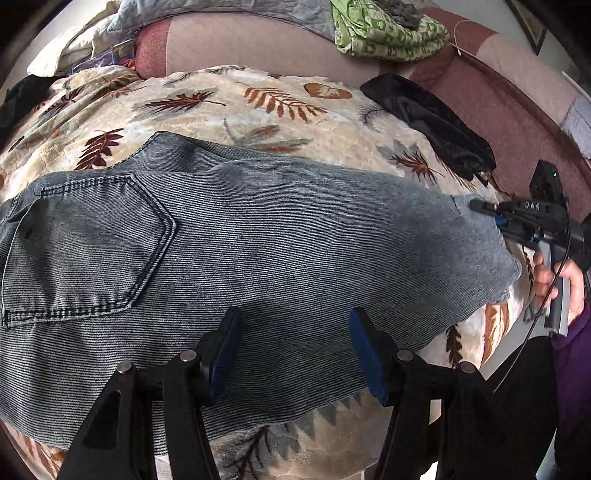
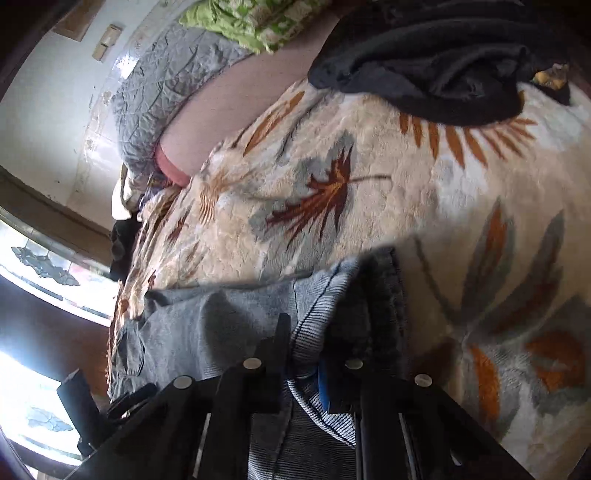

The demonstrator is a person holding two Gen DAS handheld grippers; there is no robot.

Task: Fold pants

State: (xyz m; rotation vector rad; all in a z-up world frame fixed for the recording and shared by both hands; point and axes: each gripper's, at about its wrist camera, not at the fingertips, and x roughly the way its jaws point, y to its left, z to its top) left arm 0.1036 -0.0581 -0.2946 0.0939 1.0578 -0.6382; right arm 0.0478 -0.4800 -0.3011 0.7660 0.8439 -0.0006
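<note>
Jeans: blue-grey striped denim jeans [image 1: 258, 236] lie spread flat on the leaf-print blanket, waist end to the left in the left wrist view, leg end to the right.
Back pocket: a stitched back pocket [image 1: 88, 251] faces up near the waist end of the jeans.
Jeans layers: 1 leg lies over the other, with the lower layer's edge showing along the far side.
Right tongs: the right tongs [image 1: 480, 206] are clamped on the hem end of the jeans; in the right wrist view, bunched denim [image 2: 325, 314] sits pinched between the nearly closed jaws.
Right hand: a hand [image 1: 561, 284] with a purple sleeve [image 1: 572, 354] grips the handle, just past the hem end of the jeans.
Left tongs: the left tongs [image 1: 295, 354] hang above the near edge of the jeans at mid-leg, jaws about half apart, nothing between the blue pads [image 1: 225, 354].
Blanket: a cream plush blanket [image 1: 229, 107] with rust and grey leaves lies under the jeans, on the bed.
Dark garment: a black garment [image 1: 428, 122] lies on the blanket beyond the hem end of the jeans, apart from them.
Green cloth: a green patterned cloth [image 1: 384, 33] lies far behind the jeans.
Grey quilt: a grey quilt [image 2: 166, 81] lies beside the green cloth, also far behind the jeans.
</note>
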